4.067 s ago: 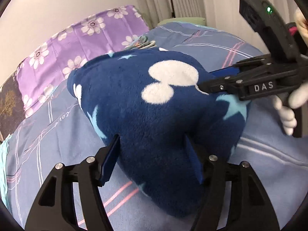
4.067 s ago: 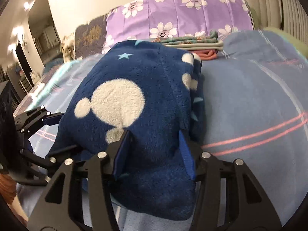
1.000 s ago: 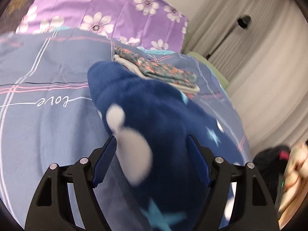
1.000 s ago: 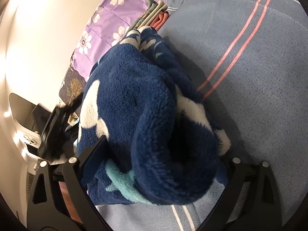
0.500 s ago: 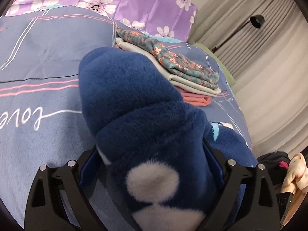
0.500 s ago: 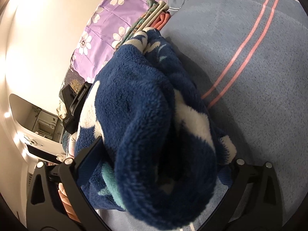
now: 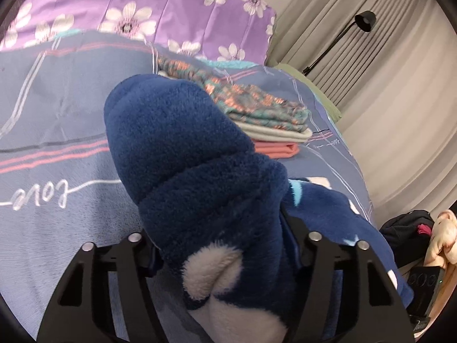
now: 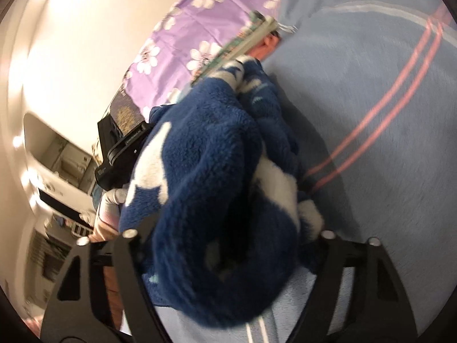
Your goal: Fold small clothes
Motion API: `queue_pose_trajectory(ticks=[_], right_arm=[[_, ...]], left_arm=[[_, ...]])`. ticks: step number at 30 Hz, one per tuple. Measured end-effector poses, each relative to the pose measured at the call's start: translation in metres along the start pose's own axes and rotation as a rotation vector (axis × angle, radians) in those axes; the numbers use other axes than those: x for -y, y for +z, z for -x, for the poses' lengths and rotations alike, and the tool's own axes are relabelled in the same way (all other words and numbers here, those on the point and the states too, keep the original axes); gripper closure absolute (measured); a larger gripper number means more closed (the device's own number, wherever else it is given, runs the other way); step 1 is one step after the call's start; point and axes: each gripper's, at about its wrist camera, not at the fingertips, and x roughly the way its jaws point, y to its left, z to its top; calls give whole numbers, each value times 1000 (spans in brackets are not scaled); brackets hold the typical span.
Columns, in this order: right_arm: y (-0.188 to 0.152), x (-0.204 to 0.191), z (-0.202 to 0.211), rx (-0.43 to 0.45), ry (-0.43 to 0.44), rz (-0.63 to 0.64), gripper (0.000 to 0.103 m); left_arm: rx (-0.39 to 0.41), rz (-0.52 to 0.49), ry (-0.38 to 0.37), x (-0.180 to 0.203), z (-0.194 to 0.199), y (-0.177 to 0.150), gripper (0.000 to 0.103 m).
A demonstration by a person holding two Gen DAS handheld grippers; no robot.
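A folded navy fleece garment (image 7: 200, 171) with white and light-blue shapes is bunched into a thick bundle above the blue bedspread (image 7: 57, 108). My left gripper (image 7: 222, 243) has its jaws spread wide around one end of the bundle and holds it. My right gripper (image 8: 228, 240) likewise clasps the other end of the garment (image 8: 205, 165). The fingertips of both are buried in the fleece. The left gripper body (image 8: 120, 148) shows beyond the bundle in the right wrist view.
A stack of folded clothes (image 7: 257, 114) lies just beyond the bundle, patterned on top, cream and coral below; it also shows in the right wrist view (image 8: 251, 43). A purple flowered pillow (image 7: 171, 8) is behind. Curtains and a floor lamp (image 7: 362, 20) stand at the right.
Both grippers have carried the fleece bundle closer to the stack of folded clothes. The bundle has rolled up more tightly between the jaws. The right wrist view has tilted.
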Motion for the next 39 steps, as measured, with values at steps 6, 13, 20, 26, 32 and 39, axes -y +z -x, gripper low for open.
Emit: queue_pose_trajectory(ticks=[6, 13, 20, 26, 32, 39], right_arm=[[9, -21, 15, 33, -4, 116, 42], [31, -64, 24, 65, 48, 276, 43], [108, -161, -25, 59, 177, 511, 44], [181, -229, -128, -23, 230, 624, 44], [224, -252, -244, -87, 121, 619, 44], [242, -237, -353, -109, -23, 607, 45]], left_arm=[[92, -18, -12, 15, 47, -2, 44], [231, -61, 37, 22, 128, 5, 44], [357, -41, 227, -8, 203, 56, 43], [481, 90, 368, -72, 225, 110, 44], [462, 130, 522, -126, 179, 150, 43], [402, 217, 595, -191, 115, 160, 42]])
